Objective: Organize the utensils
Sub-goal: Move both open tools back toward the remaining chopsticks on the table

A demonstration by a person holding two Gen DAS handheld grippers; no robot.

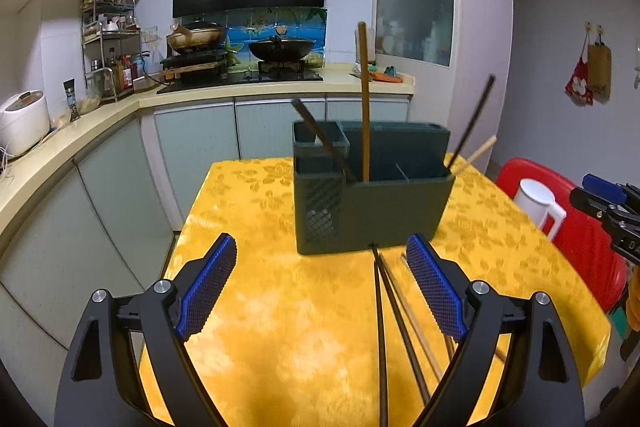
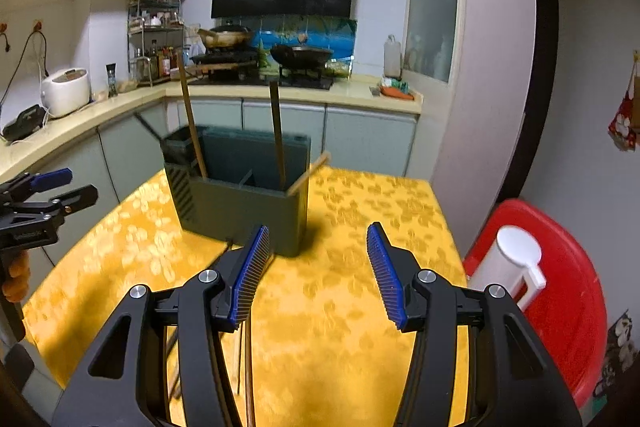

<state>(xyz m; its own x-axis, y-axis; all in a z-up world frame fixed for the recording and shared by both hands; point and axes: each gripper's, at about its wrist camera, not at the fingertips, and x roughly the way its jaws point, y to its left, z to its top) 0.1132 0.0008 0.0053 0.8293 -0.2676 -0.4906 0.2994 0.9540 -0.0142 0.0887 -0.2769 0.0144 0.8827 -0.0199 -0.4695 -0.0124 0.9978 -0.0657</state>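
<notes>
A dark green utensil holder (image 1: 372,199) (image 2: 244,195) stands on the yellow tablecloth with several chopsticks (image 1: 365,103) (image 2: 277,135) sticking up from its compartments. More loose chopsticks (image 1: 394,311) (image 2: 246,363) lie flat on the cloth in front of it. My left gripper (image 1: 322,287) hovers open over the cloth, the loose chopsticks just inside its right finger. My right gripper (image 2: 316,275) is open with nothing between its blue pads, right of those chopsticks. Each gripper shows at the other view's edge: right gripper (image 1: 608,203), left gripper (image 2: 52,187).
A white lidded jug (image 1: 538,203) (image 2: 508,263) and a red stool (image 1: 588,227) (image 2: 560,291) sit to the right of the table (image 1: 256,187) (image 2: 360,327). Behind are kitchen counters with a stove and woks (image 1: 280,51), a rice cooker (image 1: 22,121) and a spice rack (image 1: 110,43).
</notes>
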